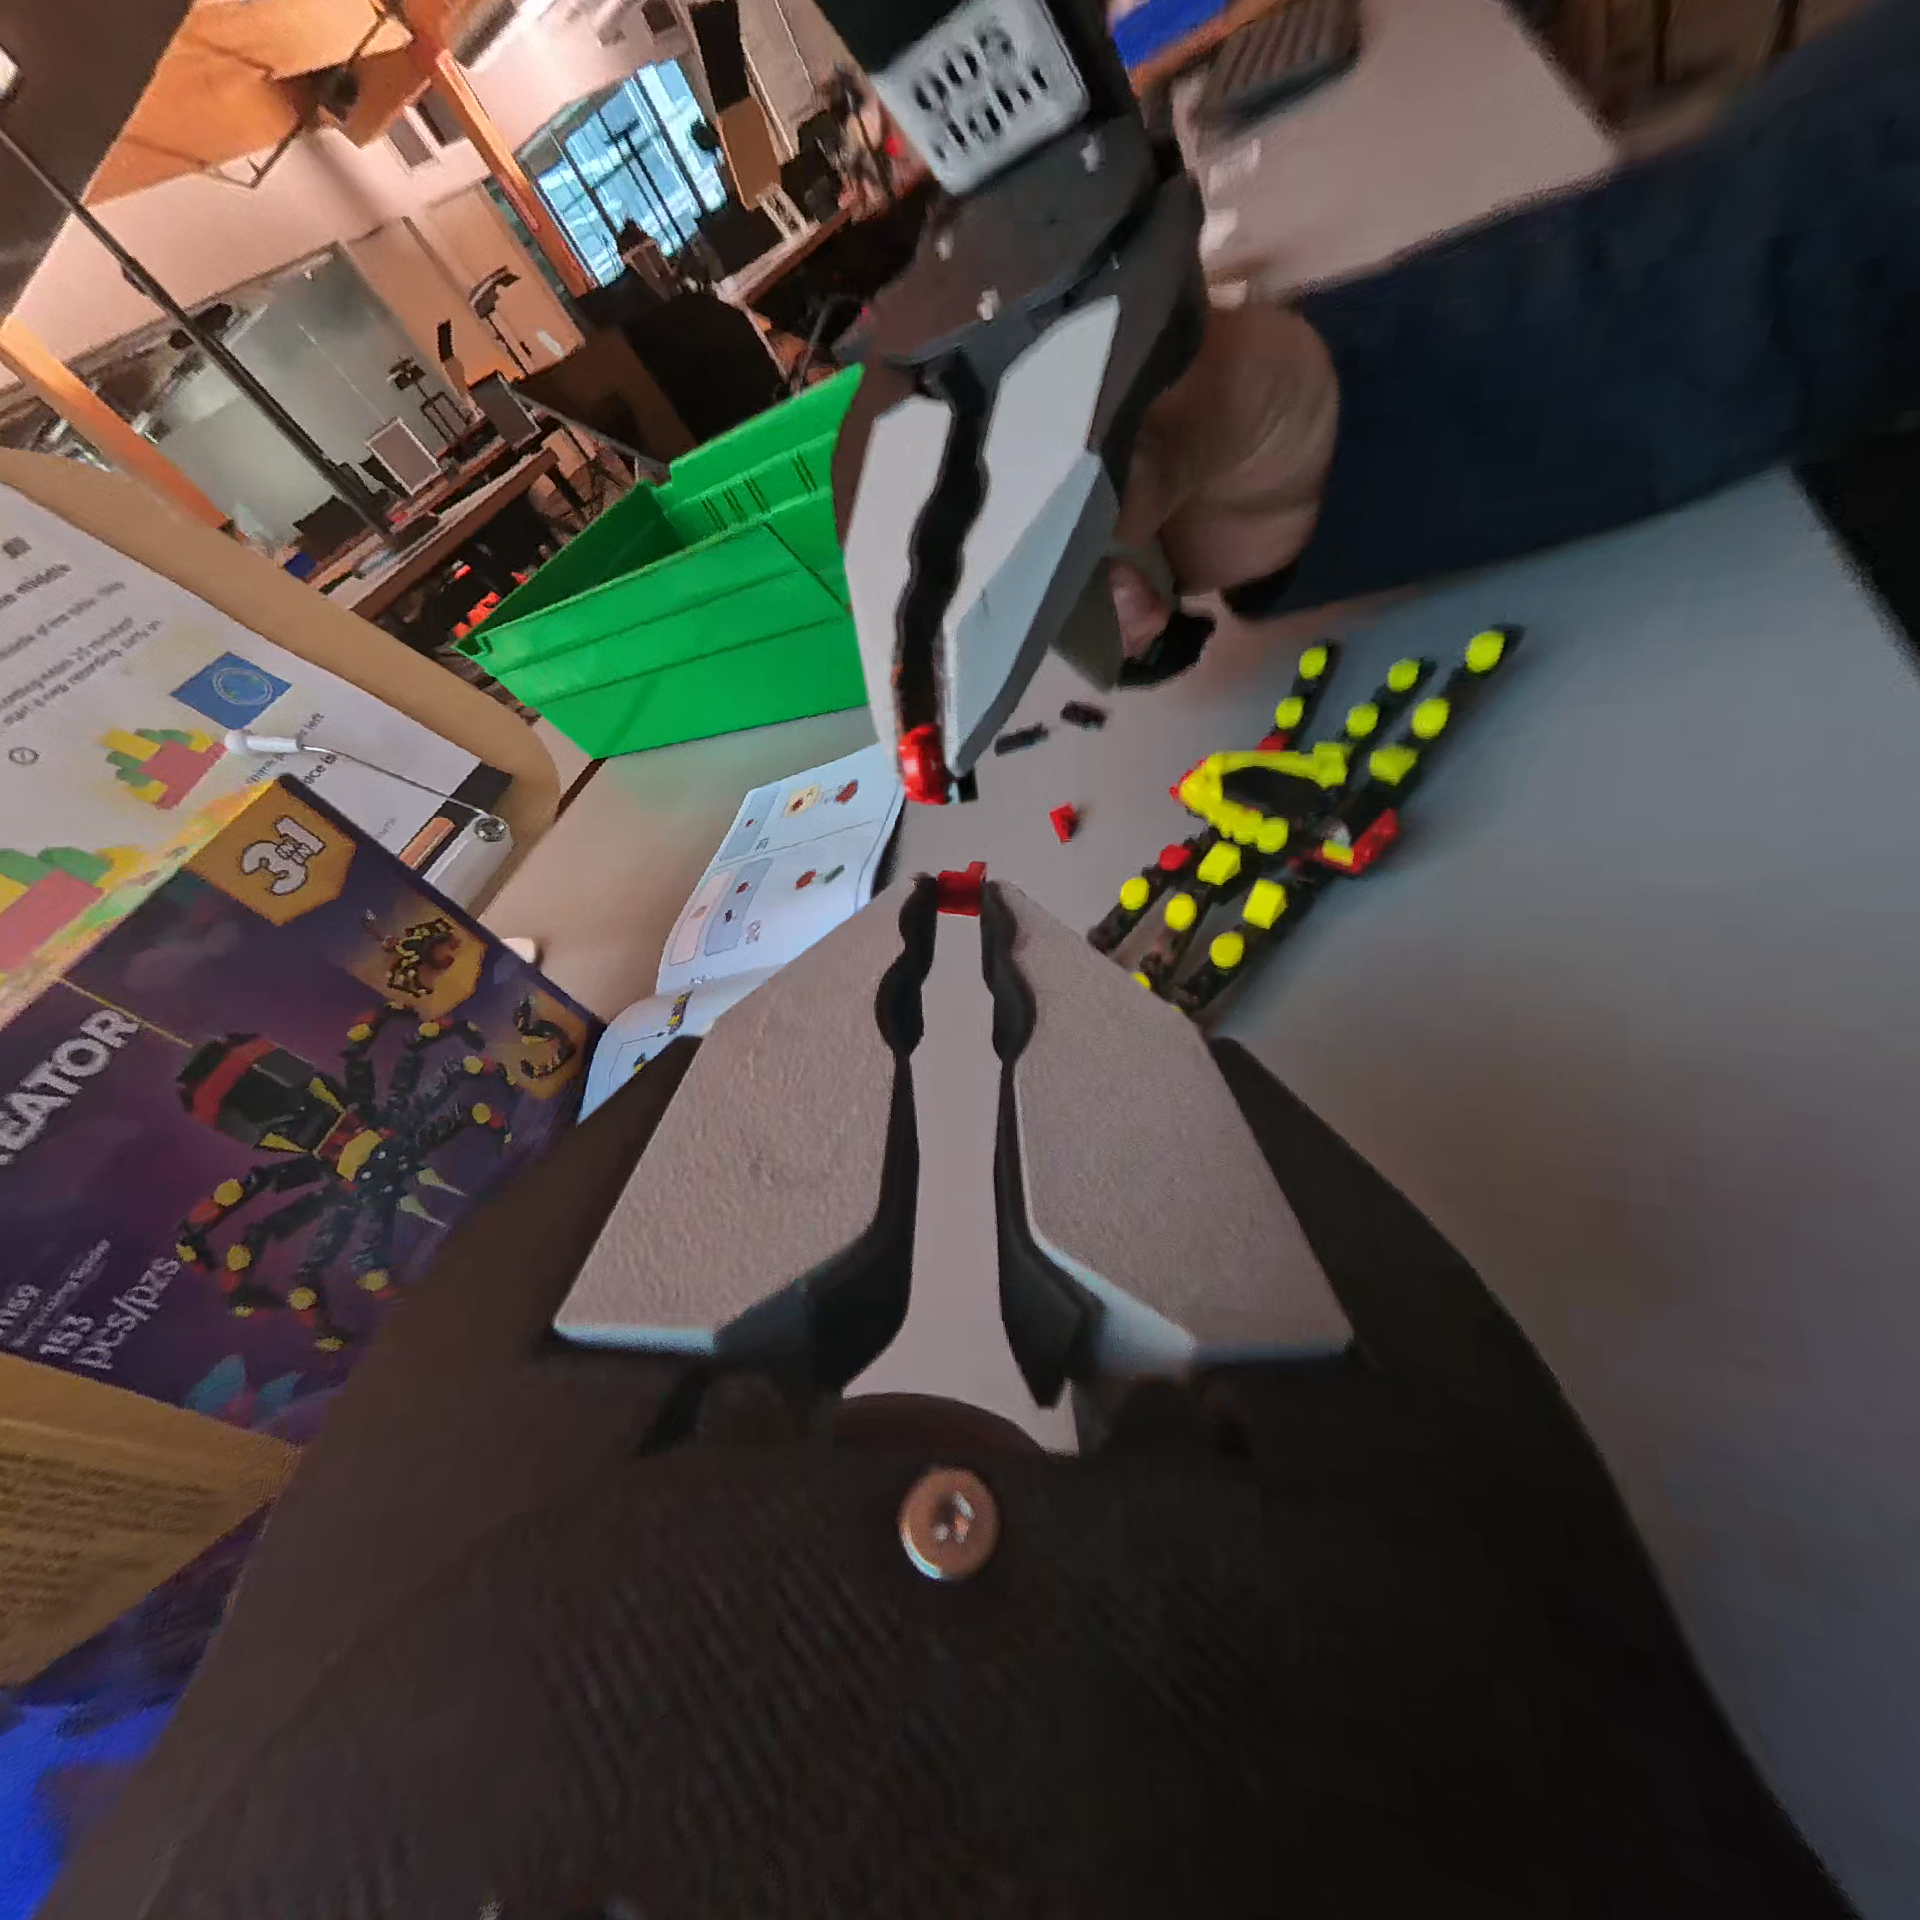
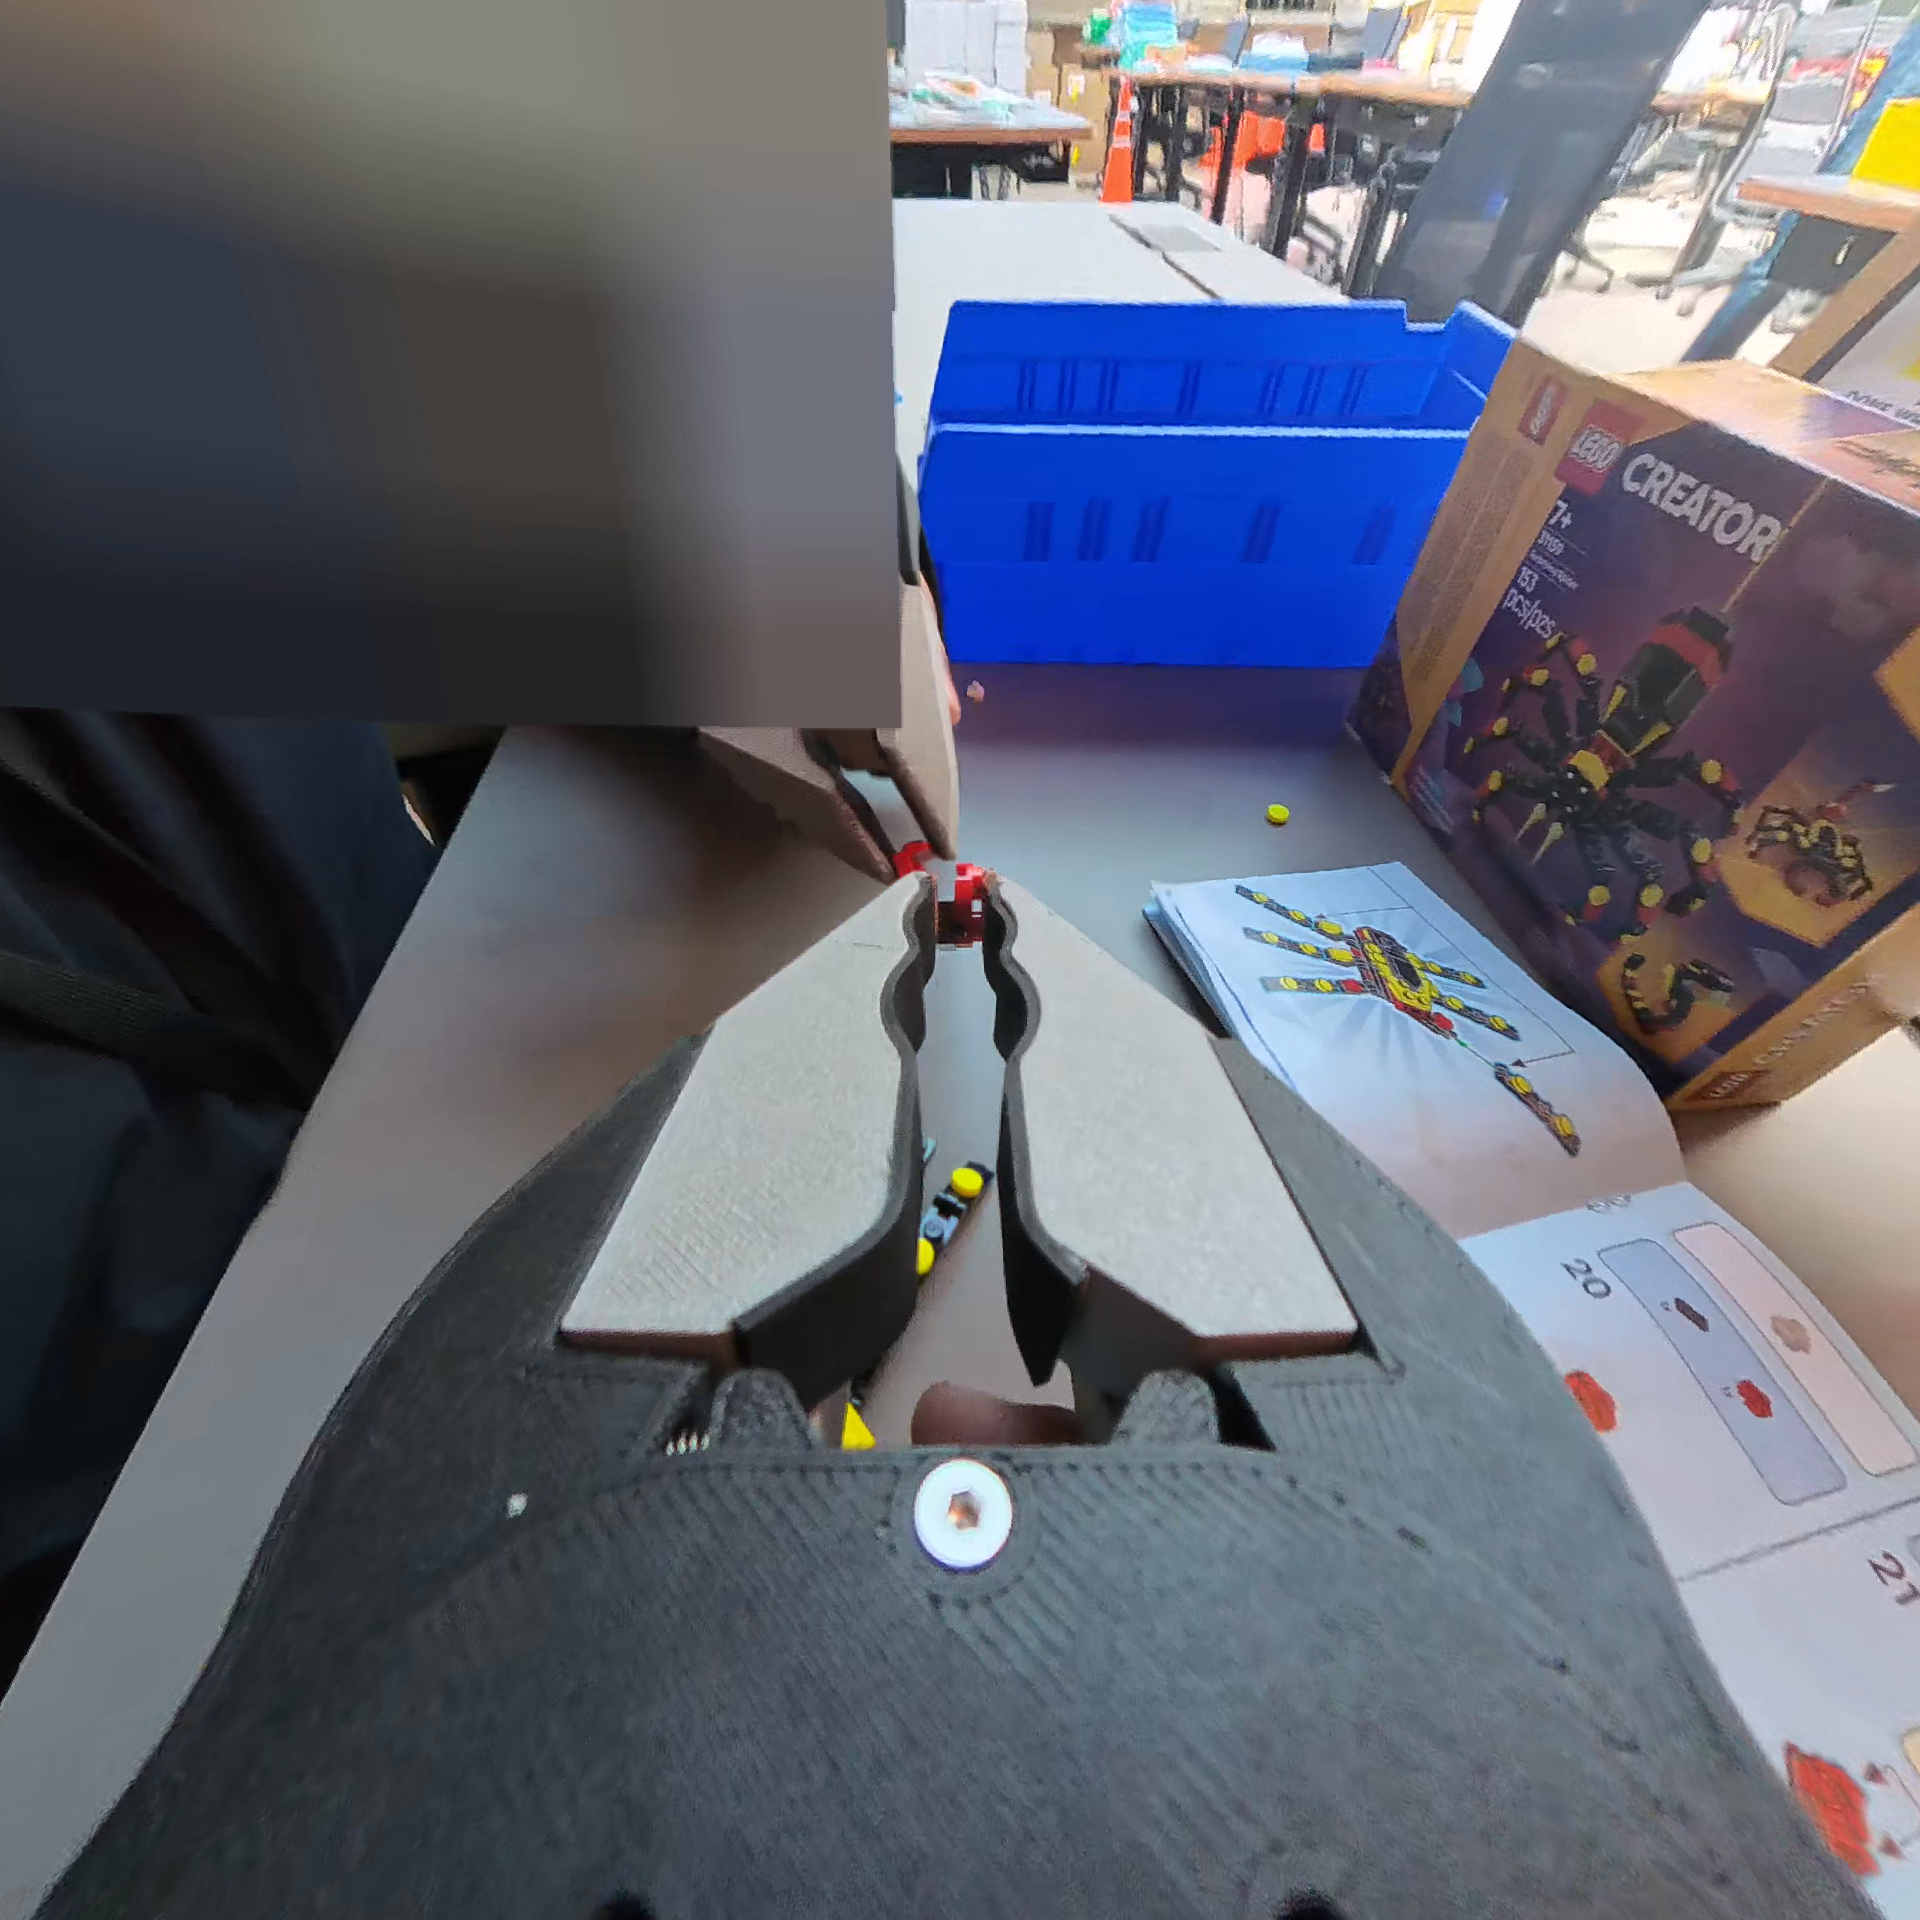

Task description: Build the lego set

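Observation:
My left gripper is shut on a small red lego piece held above the table. My right gripper comes in from above, shut on another red piece, a short gap from the left one. In the right wrist view my right gripper holds its red piece, and the left gripper's tips hold a red clip piece just beside it. The black, yellow and red spider build lies on the grey table to the right.
A loose red brick and small black pieces lie near the open instruction booklet. The set's box stands left, a green bin behind. A blue bin and a loose yellow stud show in the right wrist view. Both grippers' tips are close together, under 4 cm apart.

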The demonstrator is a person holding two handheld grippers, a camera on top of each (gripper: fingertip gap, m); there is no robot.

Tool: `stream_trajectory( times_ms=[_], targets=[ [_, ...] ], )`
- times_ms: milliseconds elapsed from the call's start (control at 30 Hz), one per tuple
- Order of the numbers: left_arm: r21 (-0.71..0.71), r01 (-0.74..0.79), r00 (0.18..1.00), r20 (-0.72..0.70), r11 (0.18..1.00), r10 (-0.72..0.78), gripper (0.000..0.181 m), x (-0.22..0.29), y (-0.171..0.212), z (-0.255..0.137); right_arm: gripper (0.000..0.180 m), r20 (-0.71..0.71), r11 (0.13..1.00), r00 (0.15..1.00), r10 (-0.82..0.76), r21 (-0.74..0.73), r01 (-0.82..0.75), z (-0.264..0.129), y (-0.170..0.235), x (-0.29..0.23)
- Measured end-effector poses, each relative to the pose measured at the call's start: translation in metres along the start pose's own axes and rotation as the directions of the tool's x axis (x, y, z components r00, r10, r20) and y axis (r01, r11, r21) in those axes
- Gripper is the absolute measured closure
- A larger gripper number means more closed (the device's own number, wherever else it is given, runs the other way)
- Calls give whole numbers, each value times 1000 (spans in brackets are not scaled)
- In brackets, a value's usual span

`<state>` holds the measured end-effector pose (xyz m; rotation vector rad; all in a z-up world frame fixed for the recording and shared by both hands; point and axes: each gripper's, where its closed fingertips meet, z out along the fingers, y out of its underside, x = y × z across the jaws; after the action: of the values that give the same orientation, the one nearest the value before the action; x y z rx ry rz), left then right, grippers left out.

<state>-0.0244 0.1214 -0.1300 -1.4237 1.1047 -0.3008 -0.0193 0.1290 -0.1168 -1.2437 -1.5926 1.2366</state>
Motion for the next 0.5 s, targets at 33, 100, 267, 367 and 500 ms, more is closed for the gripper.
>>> stream_trajectory(
  times_ms=[33,100,267,367,500],
  targets=[
    [45,75,997,-17,996,-74,176,-2,-7,-1,174,14,999,1000,-4,33,3,-1,-4,-1],
    [138,239,970,-73,961,-231,176,-5,-21,-2,174,48,992,999,-9,123,3,-2,-14,-3],
    [330,379,925,-123,865,-358,176,-14,-47,-10,175,101,939,994,-30,344,-7,-13,-43,-8],
    [434,480,876,-183,763,-447,176,-24,-64,-19,175,130,913,992,-3,406,-50,-17,-54,-10],
    [482,566,821,-252,669,-513,176,-26,-76,-20,175,141,886,990,-6,461,-60,-18,-66,-15]
  ],
)
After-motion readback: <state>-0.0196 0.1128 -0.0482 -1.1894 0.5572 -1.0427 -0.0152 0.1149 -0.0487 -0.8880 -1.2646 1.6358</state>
